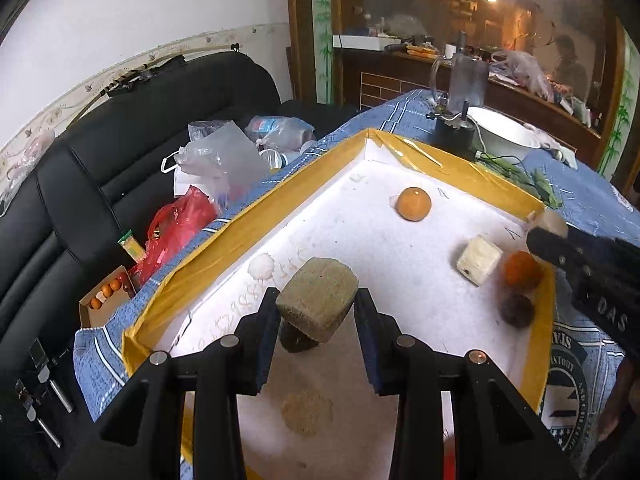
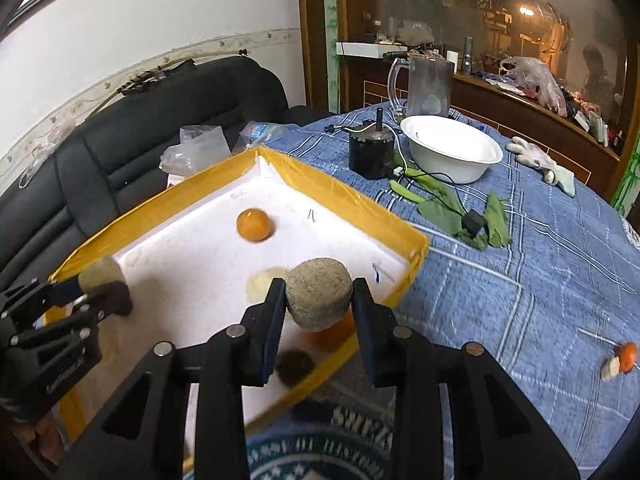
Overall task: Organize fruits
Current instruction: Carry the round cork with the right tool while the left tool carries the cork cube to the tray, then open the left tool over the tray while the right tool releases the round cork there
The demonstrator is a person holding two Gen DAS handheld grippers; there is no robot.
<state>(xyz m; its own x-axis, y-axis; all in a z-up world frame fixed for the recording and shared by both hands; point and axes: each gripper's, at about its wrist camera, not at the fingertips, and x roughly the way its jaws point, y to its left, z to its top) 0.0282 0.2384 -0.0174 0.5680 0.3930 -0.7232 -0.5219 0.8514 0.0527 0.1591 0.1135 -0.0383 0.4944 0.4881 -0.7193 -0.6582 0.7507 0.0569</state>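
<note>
Two handheld black plastic grippers. Left gripper (image 1: 316, 312): angular black frame with triangular cut-outs, round silver screw heads at the joints, dark blue pads lining two flat fingers (image 1: 267, 336). Right gripper (image 2: 319, 304): same black frame, silver screws, blue-padded fingers (image 2: 370, 332). White lettering printed on the casing sides.

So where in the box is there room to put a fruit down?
The box floor is bare in the middle, between the smooth orange, the far corner and the left wall. It is crowded by the right wall, where the white block, fuzzy orange and dark fruit bunch together.
</note>
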